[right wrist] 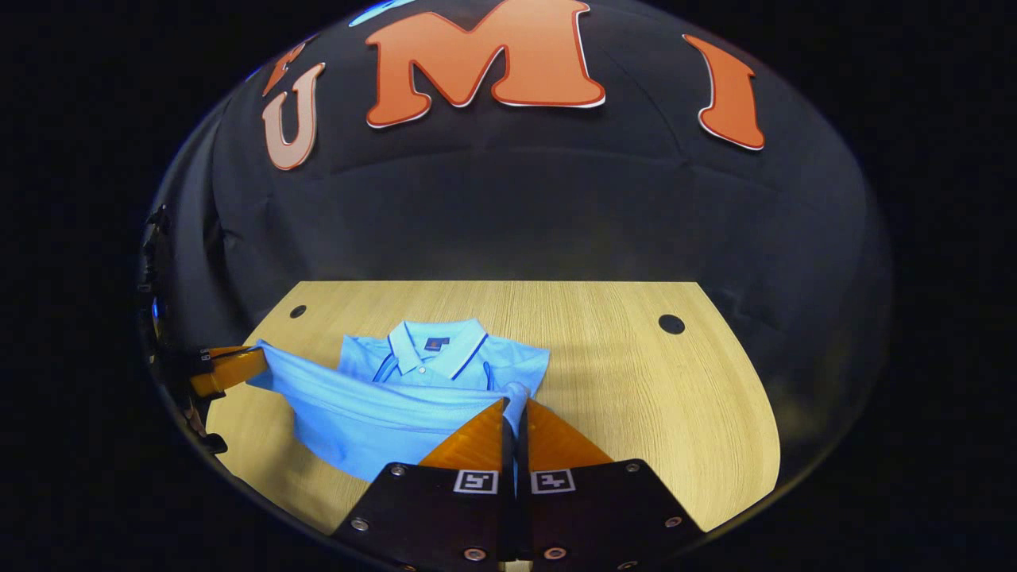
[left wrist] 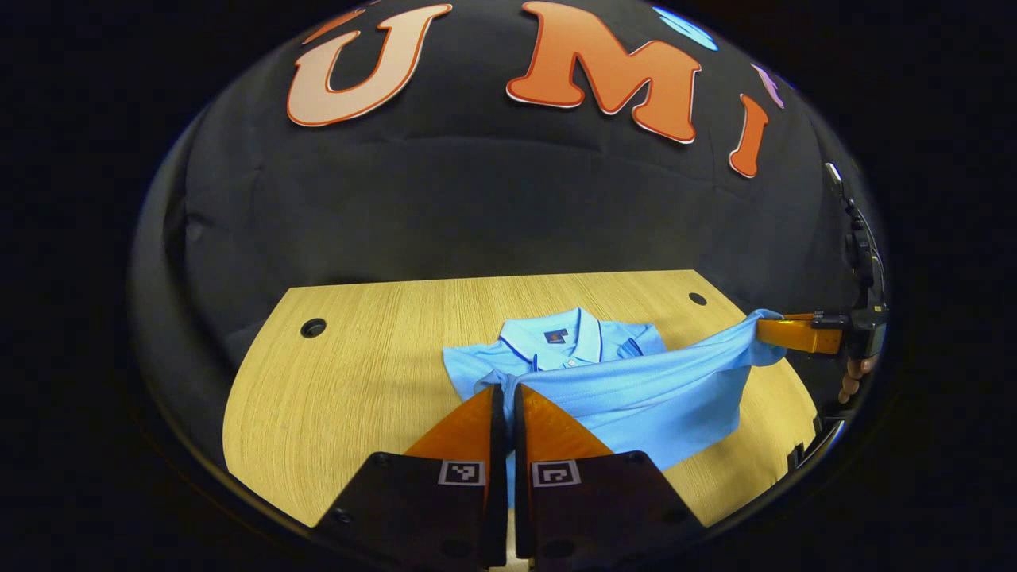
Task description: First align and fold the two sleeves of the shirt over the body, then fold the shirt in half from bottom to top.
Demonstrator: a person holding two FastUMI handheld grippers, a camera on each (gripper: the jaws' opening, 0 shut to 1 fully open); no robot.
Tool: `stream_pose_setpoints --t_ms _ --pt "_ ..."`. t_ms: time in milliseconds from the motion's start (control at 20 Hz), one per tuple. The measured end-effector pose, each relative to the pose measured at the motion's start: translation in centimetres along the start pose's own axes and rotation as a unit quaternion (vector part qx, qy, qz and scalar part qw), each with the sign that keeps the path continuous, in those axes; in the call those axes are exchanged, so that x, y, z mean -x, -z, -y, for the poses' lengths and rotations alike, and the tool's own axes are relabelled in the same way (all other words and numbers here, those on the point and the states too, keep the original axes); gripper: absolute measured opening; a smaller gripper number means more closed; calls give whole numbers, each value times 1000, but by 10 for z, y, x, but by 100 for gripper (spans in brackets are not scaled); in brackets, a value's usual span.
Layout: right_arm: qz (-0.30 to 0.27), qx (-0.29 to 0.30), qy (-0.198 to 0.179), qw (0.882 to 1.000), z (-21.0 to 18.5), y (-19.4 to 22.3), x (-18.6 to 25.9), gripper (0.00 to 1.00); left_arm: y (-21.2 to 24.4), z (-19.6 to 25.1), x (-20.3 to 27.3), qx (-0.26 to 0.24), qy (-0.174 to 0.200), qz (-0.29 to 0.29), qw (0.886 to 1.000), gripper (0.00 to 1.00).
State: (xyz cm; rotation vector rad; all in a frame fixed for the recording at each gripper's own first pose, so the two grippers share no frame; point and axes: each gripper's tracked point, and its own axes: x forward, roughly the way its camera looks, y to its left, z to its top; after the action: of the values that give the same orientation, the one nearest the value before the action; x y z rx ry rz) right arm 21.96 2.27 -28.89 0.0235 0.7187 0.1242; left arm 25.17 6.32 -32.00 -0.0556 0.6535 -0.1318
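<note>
Pinching the hem, your left gripper is closing both fingers on one bottom corner of the shirt, while your right gripper is clamping the other corner. The hem is hanging lifted and stretched between them above the table. Farther back, the collar and folded sleeves are lying flat at the table's middle.

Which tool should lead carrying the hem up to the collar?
Neither, likely: left tool and right tool each pinch a hem corner of the shirt, lifted about level, collar straight ahead. Move both together.
</note>
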Motion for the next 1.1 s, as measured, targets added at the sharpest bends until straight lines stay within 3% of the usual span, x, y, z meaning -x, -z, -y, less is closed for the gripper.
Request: stream_pose_setpoints --t_ms 300,800,900,1000,1050,1100 --pt "-12 -21 10 1000 3 -14 -64 1 -16 -19 -66 19 2 -11 1000 8" --pt "-15 -45 24 999 13 -38 -164 2 -21 -41 -158 3 -10 -30 999 8" --pt "-6 -67 33 997 22 -43 -167 7 -25 -54 -169 -6 -26 -32 999 14" --pt "0 -84 42 996 34 -49 -165 19 -27 -59 -166 0 -34 -31 999 22" --pt "2 -84 46 995 41 -51 -161 35 -28 -60 -162 1 -36 -29 999 32" --pt "6 -79 49 996 45 -56 -159 40 -28 -62 -160 2 -39 -27 999 48"
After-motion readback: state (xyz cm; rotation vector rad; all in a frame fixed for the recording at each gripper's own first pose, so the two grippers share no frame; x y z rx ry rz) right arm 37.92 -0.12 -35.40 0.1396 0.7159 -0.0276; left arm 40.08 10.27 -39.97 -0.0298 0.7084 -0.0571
